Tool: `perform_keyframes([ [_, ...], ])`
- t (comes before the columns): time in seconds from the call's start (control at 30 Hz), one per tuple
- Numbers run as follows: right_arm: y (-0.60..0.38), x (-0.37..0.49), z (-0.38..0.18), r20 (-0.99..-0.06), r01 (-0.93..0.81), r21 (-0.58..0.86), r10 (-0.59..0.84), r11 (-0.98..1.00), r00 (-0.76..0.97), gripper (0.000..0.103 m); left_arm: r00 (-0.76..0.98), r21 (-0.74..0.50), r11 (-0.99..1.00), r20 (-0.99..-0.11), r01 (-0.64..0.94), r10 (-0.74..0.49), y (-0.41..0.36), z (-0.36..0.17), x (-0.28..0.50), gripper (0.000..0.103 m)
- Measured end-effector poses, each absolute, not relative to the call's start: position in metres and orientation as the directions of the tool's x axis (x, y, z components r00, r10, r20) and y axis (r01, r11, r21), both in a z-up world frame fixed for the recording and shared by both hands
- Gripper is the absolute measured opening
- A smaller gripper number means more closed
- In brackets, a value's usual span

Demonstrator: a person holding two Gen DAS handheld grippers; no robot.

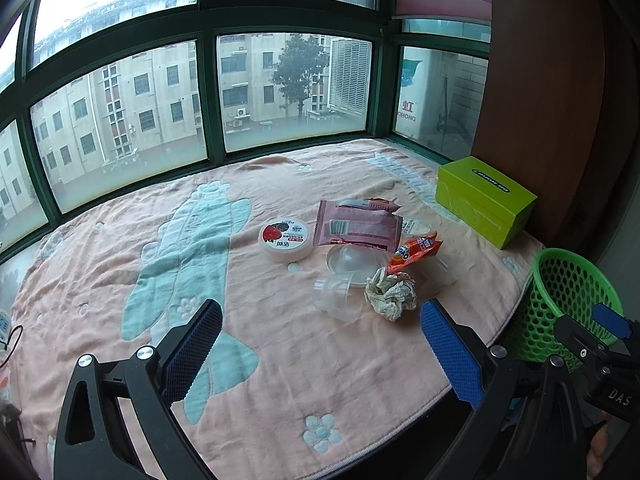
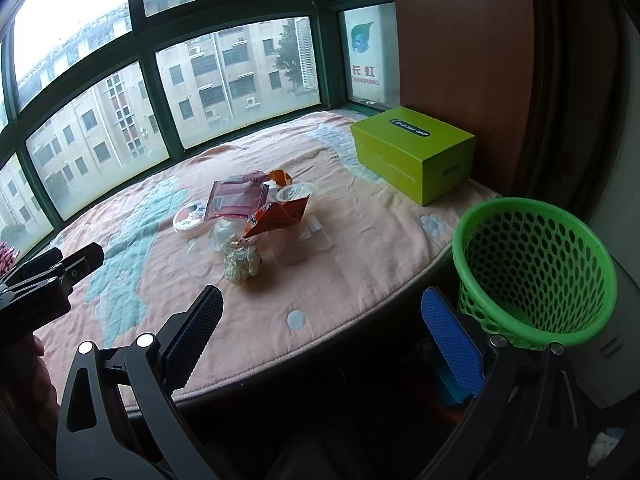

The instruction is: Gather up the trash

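Observation:
A heap of trash lies on the pink blanket (image 1: 120, 264): a crumpled paper ball (image 1: 390, 292) (image 2: 241, 263), clear plastic cups (image 1: 336, 298), an orange snack wrapper (image 1: 416, 250) (image 2: 278, 216), a pink wrapper (image 1: 356, 228) (image 2: 238, 199) and a round strawberry tub (image 1: 285, 239) (image 2: 191, 217). A green mesh basket (image 2: 536, 268) (image 1: 568, 300) stands off the blanket's right edge. My left gripper (image 1: 320, 344) is open and empty, short of the paper ball. My right gripper (image 2: 320, 340) is open and empty over the blanket's near edge, left of the basket.
A lime green box (image 1: 484, 200) (image 2: 416, 150) sits at the back right against a brown wooden panel (image 2: 460, 40). Green-framed windows (image 1: 208, 96) close off the far side. A cable (image 1: 10, 344) lies at the left edge.

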State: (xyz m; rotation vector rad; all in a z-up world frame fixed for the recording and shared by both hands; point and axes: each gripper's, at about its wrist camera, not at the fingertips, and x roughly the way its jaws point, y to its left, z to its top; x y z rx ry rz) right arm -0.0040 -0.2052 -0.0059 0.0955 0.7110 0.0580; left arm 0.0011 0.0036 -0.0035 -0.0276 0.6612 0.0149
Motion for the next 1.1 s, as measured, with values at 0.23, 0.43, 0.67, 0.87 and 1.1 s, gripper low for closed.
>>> perform_keyframes([
  [0.23, -0.206, -0.004, -0.006, -0.648, -0.02, 0.107, 0.085, 0.994, 0.757, 0.098, 0.787, -0.023, 0.999, -0.617, -0.027, 0.007, 0.004, -0.005, 0.002, 0.096],
  [0.43, -0.205, -0.004, -0.006, -0.648, -0.018, 0.107, 0.084, 0.994, 0.757, 0.098, 0.785, -0.024, 0.999, -0.62, -0.028, 0.007, 0.004, -0.006, 0.002, 0.096],
  [0.67, -0.205, -0.004, -0.008, -0.649, -0.017, 0.108, 0.083, 0.994, 0.756, 0.098, 0.781, -0.026, 0.999, -0.625, -0.031, 0.008, 0.005, -0.008, 0.004, 0.096],
  [0.87, -0.207, -0.002, -0.009, -0.655, -0.015, 0.113, 0.086, 0.994, 0.751, 0.098, 0.77, -0.032, 0.999, -0.637, -0.034, 0.006, 0.007, -0.011, 0.007, 0.096],
  [1.1, -0.208, 0.005, -0.014, -0.669, -0.015, 0.113, 0.087, 0.993, 0.738, 0.098, 0.759, -0.033, 0.999, -0.651, -0.035, 0.005, 0.006, -0.014, 0.014, 0.096],
])
